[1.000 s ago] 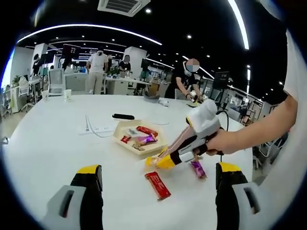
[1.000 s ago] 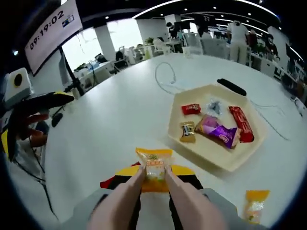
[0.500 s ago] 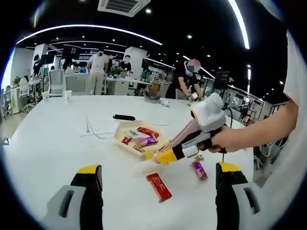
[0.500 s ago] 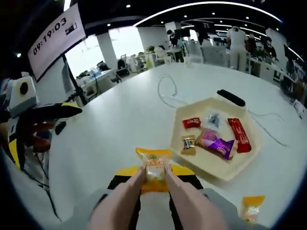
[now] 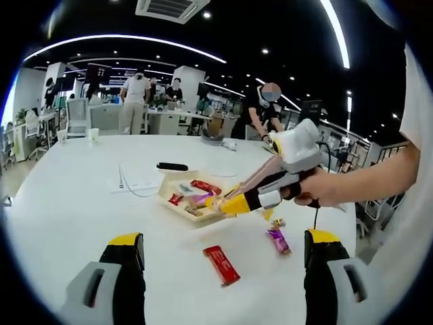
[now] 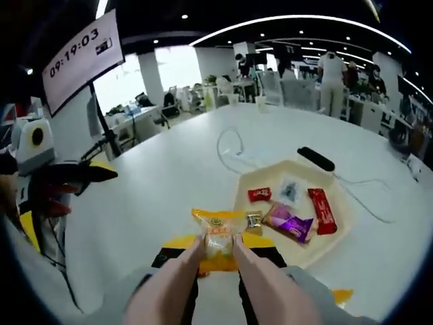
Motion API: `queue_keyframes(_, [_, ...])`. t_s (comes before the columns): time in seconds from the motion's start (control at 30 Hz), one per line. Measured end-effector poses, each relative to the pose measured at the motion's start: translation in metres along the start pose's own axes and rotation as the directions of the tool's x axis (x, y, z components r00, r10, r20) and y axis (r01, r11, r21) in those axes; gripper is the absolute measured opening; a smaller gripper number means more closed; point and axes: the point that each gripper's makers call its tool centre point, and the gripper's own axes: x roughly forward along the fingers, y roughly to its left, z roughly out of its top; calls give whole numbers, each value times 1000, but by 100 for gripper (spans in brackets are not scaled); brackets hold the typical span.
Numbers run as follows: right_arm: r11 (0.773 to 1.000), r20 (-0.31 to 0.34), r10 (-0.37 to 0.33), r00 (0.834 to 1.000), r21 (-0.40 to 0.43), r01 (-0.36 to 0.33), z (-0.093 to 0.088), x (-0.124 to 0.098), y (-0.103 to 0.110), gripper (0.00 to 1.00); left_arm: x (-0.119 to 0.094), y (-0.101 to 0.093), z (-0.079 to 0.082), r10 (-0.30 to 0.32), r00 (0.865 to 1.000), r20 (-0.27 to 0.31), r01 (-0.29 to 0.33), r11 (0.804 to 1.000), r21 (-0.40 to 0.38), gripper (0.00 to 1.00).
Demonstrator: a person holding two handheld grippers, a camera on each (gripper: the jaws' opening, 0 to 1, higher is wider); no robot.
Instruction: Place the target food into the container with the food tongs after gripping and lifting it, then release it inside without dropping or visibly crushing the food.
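My right gripper (image 6: 218, 248) holds flesh-coloured food tongs shut on a yellow snack packet (image 6: 217, 231), lifted above the table just short of the beige hexagonal tray (image 6: 238, 198). The tray holds a purple packet (image 6: 288, 223), a red bar (image 6: 320, 210) and small sweets. In the left gripper view the right gripper (image 5: 230, 203) comes in from the right in a hand, its packet (image 5: 218, 202) over the near rim of the tray (image 5: 166, 196). My left gripper (image 5: 223, 240) stands open over the table, nothing between its jaws.
A red bar (image 5: 222, 264) and a purple sweet (image 5: 278, 239) lie on the white table in front of the tray. Another yellow packet (image 6: 340, 296) lies near the right gripper. A black remote (image 6: 315, 158) and a white cable (image 6: 230, 145) lie beyond the tray. People stand at desks behind.
The right gripper has carried the yellow packet up and forward, from beside the red bar to the tray's near rim. The left gripper has stayed where it was, open.
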Motion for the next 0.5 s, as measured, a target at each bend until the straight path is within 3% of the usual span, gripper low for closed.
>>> queue_keyframes(0.23, [999,70,-17,997,48,14,12,-7,-6,21,0,-2,5,-13,999,-33,14,999,47,99])
queue_keyframes(0.37, [998,104,-20,994,62,14,19,-10,-8,21,-2,-1,16,-5,1000,-23,7,998,62,99])
queue_keyframes(0.43, [997,122,-11,992,74,2,21,-12,-4,21,-1,-2,13,-1,999,-54,8,993,121,99])
queue_keyframes(0.5, [998,130,2,991,64,-11,20,-14,1,21,0,-6,10,-1,997,-76,10,993,117,99])
